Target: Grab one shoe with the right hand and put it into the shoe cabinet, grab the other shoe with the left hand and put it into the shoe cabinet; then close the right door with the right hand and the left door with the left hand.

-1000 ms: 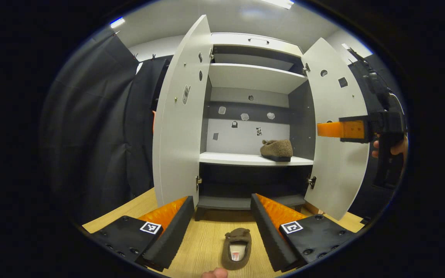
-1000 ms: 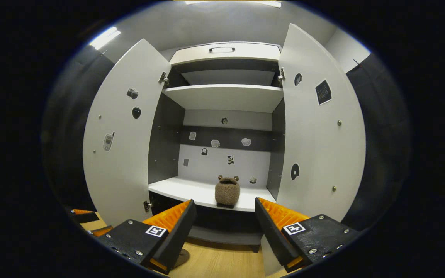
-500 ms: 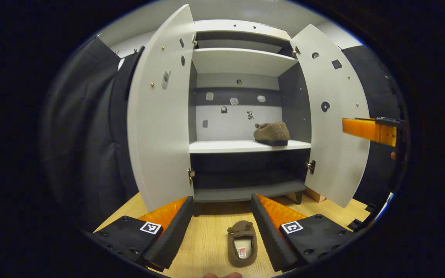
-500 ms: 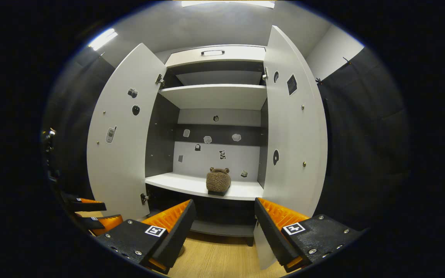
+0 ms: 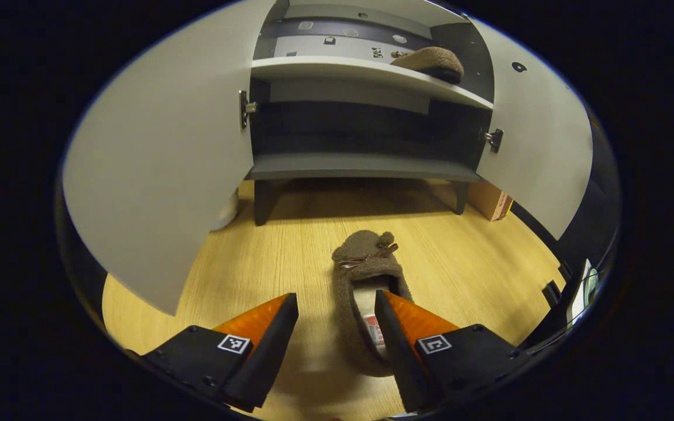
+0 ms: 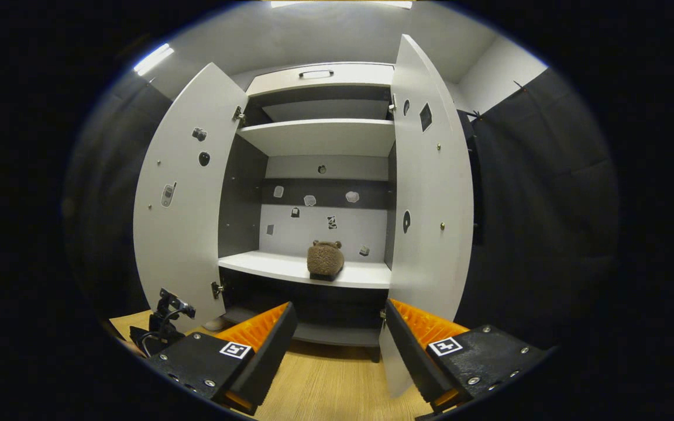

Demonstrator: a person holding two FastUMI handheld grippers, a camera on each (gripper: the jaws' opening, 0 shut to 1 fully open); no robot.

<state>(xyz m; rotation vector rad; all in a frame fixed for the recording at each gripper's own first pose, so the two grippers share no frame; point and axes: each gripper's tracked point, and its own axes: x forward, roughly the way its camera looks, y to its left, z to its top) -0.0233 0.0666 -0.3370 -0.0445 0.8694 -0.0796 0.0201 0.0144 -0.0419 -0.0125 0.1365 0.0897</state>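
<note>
While hanging over the floor slipper: left gripper [image 5: 336, 327] spread wide, nothing clasped, one finger [image 5: 398, 318] already over the slipper's opening, the other over bare boards at 9 o'clock of it.
Floor slipper [image 5: 365, 275]: lying on the wooden floor [image 5: 243, 263] in front of the shoe cabinet [image 5: 366, 166], toe with a small bow pointing to 12 o'clock toward the cabinet, heel nearest the fingers.
Handling, as a guess: fuzzy, soft, light; likely to fold or sag if pinched at one end; pile probably gives good friction, no fragility.
Where to take hold: probably across the side wall at the opening, near the heel or mid-length, one finger inside against the insole, one outside; a squeeze over the closed toe would likely just crush fluff.
Shelved slipper [image 6: 325, 259]: resting on the white middle shelf [image 6: 272, 266], toward the right side, at 1 o'clock in the left gripper view.
Right gripper [image 6: 337, 345]: released, holding nothing, facing the cabinet interior from well back.
Left door [image 5: 161, 164]: swung wide, its lower corner at 10 o'clock of the floor slipper, apart from it.
Right door [image 6: 430, 175]: ajar, edge-on at 1 o'clock in the right gripper view.
In the way: little between slipper and shelf; free shelf space left of the shelved slipper; small cardboard box [image 5: 491, 202] by the cabinet's right leg, off the path.
</note>
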